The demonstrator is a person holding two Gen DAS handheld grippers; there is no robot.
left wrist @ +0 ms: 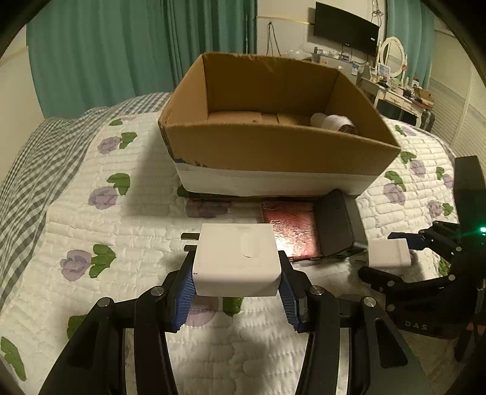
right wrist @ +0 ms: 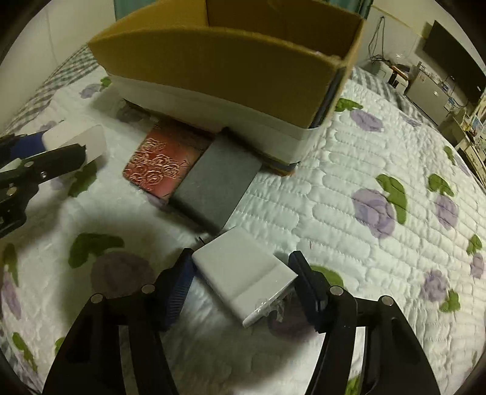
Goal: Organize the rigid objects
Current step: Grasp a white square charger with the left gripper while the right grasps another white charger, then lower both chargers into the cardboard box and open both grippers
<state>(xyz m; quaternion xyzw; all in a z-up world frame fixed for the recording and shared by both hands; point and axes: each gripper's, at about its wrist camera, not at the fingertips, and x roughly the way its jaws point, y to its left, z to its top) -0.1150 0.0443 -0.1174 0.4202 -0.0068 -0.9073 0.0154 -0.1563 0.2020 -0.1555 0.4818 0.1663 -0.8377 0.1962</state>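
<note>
My left gripper [left wrist: 235, 273] is shut on a white plug adapter [left wrist: 237, 261], with its two prongs pointing left, held above the quilt in front of the cardboard box [left wrist: 273, 152]. My right gripper [right wrist: 243, 282] is shut on a flat white block [right wrist: 243, 273] held at a slant; it also shows in the left wrist view [left wrist: 388, 252]. A red embossed case [right wrist: 161, 164] and a grey box [right wrist: 215, 182] lie side by side on the quilt against the cardboard box [right wrist: 212, 60]. White cups [left wrist: 331, 121] lie inside the box.
The floral quilt [right wrist: 364, 170] covers the bed on all sides. Green curtains [left wrist: 106, 45] hang behind. A wall TV [left wrist: 346, 29] and a dresser with a mirror [left wrist: 391, 54] stand at the far right.
</note>
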